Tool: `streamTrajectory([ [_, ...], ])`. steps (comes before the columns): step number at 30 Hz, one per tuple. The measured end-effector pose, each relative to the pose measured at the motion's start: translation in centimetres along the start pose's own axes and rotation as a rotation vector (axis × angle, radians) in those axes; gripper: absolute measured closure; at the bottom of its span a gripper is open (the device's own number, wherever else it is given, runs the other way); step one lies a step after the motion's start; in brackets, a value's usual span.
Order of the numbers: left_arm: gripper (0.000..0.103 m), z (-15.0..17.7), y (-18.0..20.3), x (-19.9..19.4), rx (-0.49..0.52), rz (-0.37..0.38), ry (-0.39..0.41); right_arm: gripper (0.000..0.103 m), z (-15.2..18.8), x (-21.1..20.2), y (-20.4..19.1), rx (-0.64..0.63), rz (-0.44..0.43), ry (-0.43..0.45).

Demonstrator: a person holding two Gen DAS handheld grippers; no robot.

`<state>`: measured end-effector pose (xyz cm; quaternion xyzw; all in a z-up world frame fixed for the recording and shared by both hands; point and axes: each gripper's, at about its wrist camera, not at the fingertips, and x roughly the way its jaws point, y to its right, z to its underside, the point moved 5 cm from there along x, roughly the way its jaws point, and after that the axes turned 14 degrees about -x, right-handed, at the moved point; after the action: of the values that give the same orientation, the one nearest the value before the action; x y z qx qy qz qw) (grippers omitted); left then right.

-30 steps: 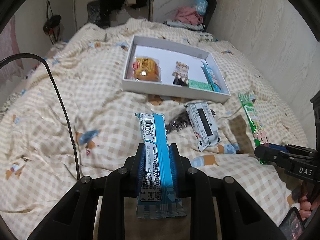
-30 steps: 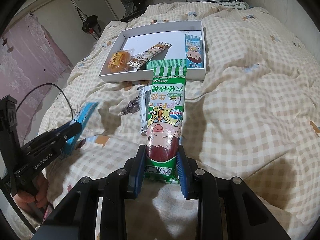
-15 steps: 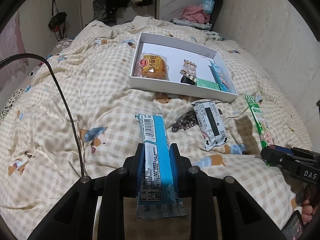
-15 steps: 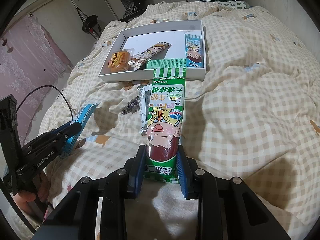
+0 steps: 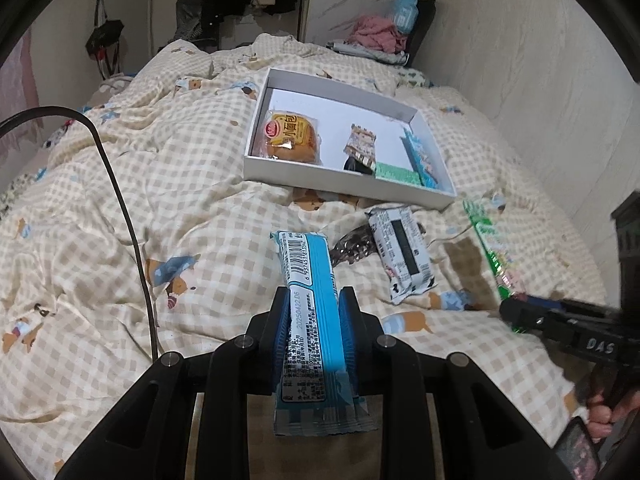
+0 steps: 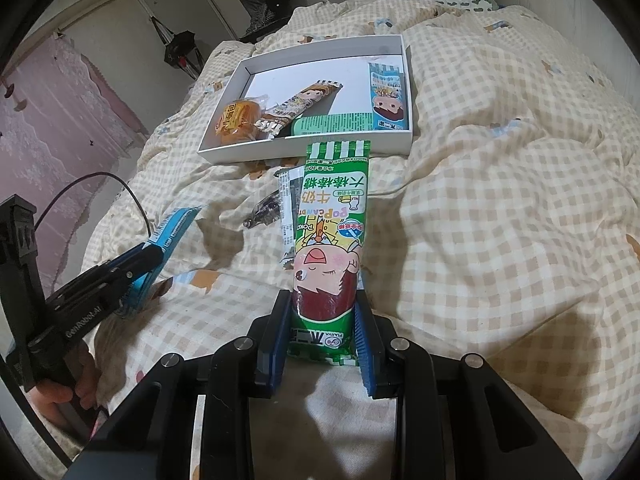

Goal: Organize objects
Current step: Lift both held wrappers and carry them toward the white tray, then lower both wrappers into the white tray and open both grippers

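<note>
My left gripper (image 5: 314, 300) is shut on a blue snack bar (image 5: 310, 280) and holds it above the bed. My right gripper (image 6: 324, 304) is shut on a long green candy pack (image 6: 332, 216), which also shows in the left wrist view (image 5: 490, 244). A white box (image 5: 348, 182) lies ahead on the bed; in the right wrist view (image 6: 304, 146) it holds an orange bread pack (image 6: 236, 122), a patterned bar (image 6: 300, 104), a green pack (image 6: 332, 124) and a blue pack (image 6: 388, 96). A white-and-black packet (image 5: 402, 254) and a dark wrapper (image 5: 352, 248) lie on the quilt before the box.
A checked quilt (image 5: 180, 184) covers the bed. A black cable (image 5: 124, 208) runs across its left side. A wall (image 5: 540, 60) stands along the right. Clothes (image 5: 376, 34) are piled at the far end. The left gripper shows at the left of the right wrist view (image 6: 156, 258).
The left gripper with the blue bar has moved left and slightly away from the box. The right gripper with the green pack has barely moved.
</note>
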<state>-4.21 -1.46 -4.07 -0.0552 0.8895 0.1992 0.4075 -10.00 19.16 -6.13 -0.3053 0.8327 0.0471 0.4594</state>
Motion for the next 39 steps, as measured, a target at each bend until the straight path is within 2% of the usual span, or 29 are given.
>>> streamTrajectory([
  [10, 0.078, -2.3, -2.6, -2.4, -0.194, 0.182, 0.046, 0.072, 0.1, 0.3, 0.3, 0.035, -0.040, -0.003],
  [15, 0.078, -3.5, -2.7, -3.1, -0.203, 0.204, 0.054, 0.072, -0.5, 0.0, 0.9, 0.052, -0.038, -0.023],
  [19, 0.078, -5.5, -2.8, -4.0, -0.212, 0.219, 0.088, 0.072, -2.1, -1.3, 0.9, 0.018, -0.032, 0.000],
  [25, 0.078, -10.8, -2.6, -6.3, -0.248, 0.241, 0.223, 0.072, -6.8, -3.2, 1.6, -0.018, 0.006, 0.052],
  [30, 0.078, -16.0, -0.9, -7.7, -0.275, 0.330, 0.301, 0.072, -13.3, -5.7, 2.3, -0.001, 0.026, 0.169],
  [34, 0.078, -19.8, 1.4, -7.1, -0.256, 0.422, 0.303, 0.072, -18.8, -7.2, 1.5, -0.015, 0.075, 0.258],
  [37, 0.078, -21.1, 1.9, -6.3, -0.297, 0.467, 0.340, 0.072, -21.1, -7.7, 0.6, -0.015, 0.066, 0.335],
  [39, 0.078, -21.3, 1.8, -5.3, -0.307, 0.490, 0.340, 0.072, -21.4, -7.4, 0.3, -0.002, 0.066, 0.375],
])
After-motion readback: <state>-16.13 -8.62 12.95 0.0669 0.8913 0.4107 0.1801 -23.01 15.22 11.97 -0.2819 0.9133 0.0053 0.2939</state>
